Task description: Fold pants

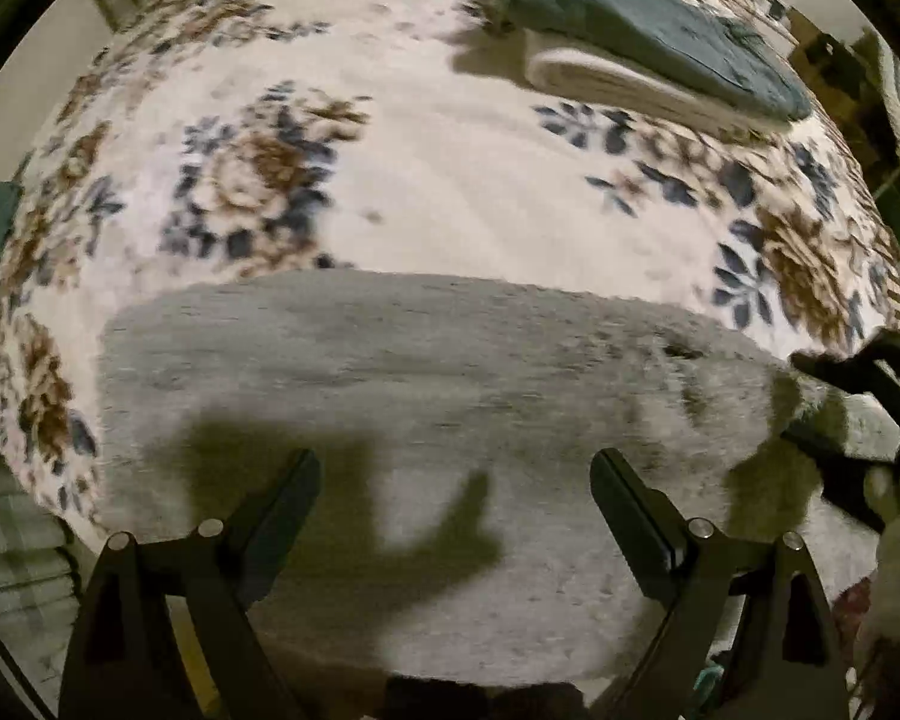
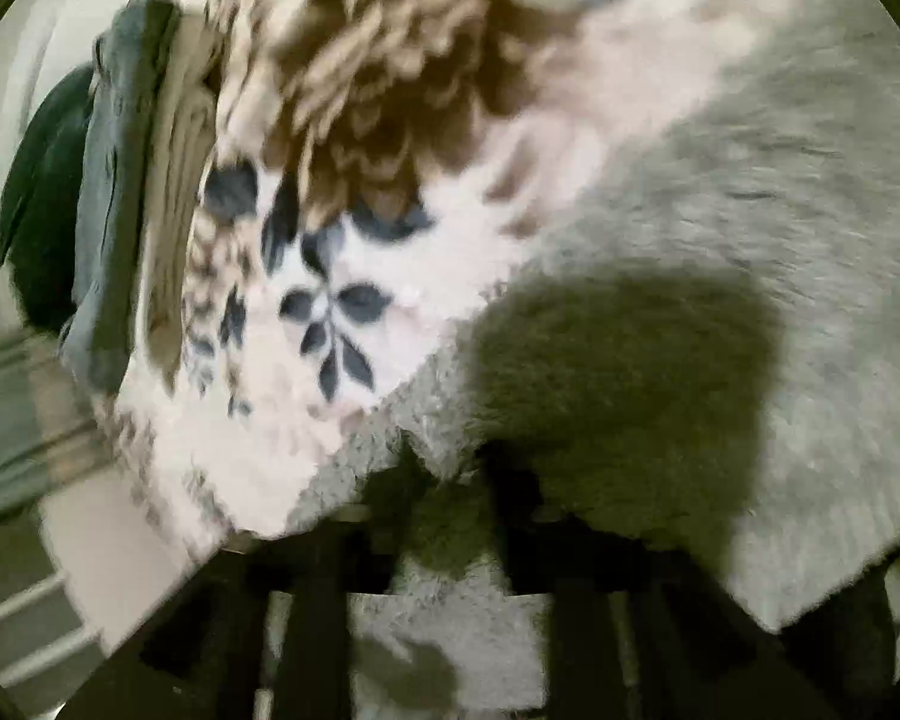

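- Both views are lit warmly and rather dimly from above; no glare is seen.
- In the left wrist view, dark, sharply edged shadows of the left tongs [image 1: 455,480] are cast on the grey pants [image 1: 450,360] just ahead of the fingers.
- In the right wrist view, a broad dark shadow is thrown across the pants near the right tongs [image 2: 450,468], whose fingers are underexposed and nearly black.
- Motion blur is spread over both pictures, heavier in the right wrist view; the floral blanket [image 1: 450,180] is smeared.
- Strong fisheye bending and black corners are seen at the edges.
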Tool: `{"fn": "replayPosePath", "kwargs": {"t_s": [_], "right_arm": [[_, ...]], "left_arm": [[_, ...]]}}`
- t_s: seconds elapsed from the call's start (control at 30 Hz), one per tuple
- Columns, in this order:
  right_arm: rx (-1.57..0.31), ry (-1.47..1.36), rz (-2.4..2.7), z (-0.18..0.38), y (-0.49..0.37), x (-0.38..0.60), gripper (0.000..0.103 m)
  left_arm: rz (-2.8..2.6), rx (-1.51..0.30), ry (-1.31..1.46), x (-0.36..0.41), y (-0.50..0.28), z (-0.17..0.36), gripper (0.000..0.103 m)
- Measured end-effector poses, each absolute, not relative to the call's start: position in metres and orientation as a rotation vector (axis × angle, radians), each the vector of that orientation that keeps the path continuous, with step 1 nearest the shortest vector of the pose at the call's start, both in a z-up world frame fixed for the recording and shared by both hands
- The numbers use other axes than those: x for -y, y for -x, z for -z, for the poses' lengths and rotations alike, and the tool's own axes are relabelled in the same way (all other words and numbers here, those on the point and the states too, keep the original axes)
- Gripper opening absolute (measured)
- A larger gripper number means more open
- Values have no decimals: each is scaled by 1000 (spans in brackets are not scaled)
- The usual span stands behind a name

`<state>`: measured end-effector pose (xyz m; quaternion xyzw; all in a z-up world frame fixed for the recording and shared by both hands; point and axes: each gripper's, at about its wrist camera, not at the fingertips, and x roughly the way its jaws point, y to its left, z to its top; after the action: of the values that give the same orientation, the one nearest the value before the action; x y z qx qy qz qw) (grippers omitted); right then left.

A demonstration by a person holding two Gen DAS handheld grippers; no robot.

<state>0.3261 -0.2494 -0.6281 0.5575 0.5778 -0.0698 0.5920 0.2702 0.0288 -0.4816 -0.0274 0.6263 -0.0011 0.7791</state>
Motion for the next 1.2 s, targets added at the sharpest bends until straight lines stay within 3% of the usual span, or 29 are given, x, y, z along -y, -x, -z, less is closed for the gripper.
{"fn": "replayPosePath", "kwargs": {"t_s": [0.13, 0.27, 0.43, 0.6, 0.67, 0.7, 0.73, 0.93, 1.07, 1.17, 1.2], "right_arm": [[-1231, -1254, 184, 593, -266, 290, 56], [-1254, -1123, 408, 573, -181, 336, 56], [-1295, -1236, 547, 604, -105, 382, 56], [-1248, -1370, 513, 629, -88, 391, 56], [-1224, -1435, 469, 640, -91, 384, 44], [-1248, -1408, 480, 643, -94, 379, 14], [-1274, -1376, 507, 646, -99, 370, 4], [-1311, -1260, 577, 626, -78, 380, 3], [-1352, -1298, 516, 642, -71, 388, 4], [-1328, -1365, 426, 645, -68, 402, 25], [-1293, -1362, 422, 639, -65, 408, 38]], "left_arm": [[91, -1364, 29, 9, -276, 491, 92], [125, -1360, -72, 51, -293, 513, 92], [61, -1362, -89, 59, -327, 540, 92], [28, -1378, -120, 62, -335, 548, 92], [27, -1374, -160, 69, -334, 549, 92], [25, -1372, -182, 72, -332, 549, 92], [24, -1372, -195, 76, -330, 548, 92], [33, -1378, -185, 86, -312, 525, 92], [30, -1362, -168, 94, -299, 510, 92], [16, -1371, -124, 92, -291, 503, 92], [21, -1368, -97, 92, -286, 496, 92]]}}
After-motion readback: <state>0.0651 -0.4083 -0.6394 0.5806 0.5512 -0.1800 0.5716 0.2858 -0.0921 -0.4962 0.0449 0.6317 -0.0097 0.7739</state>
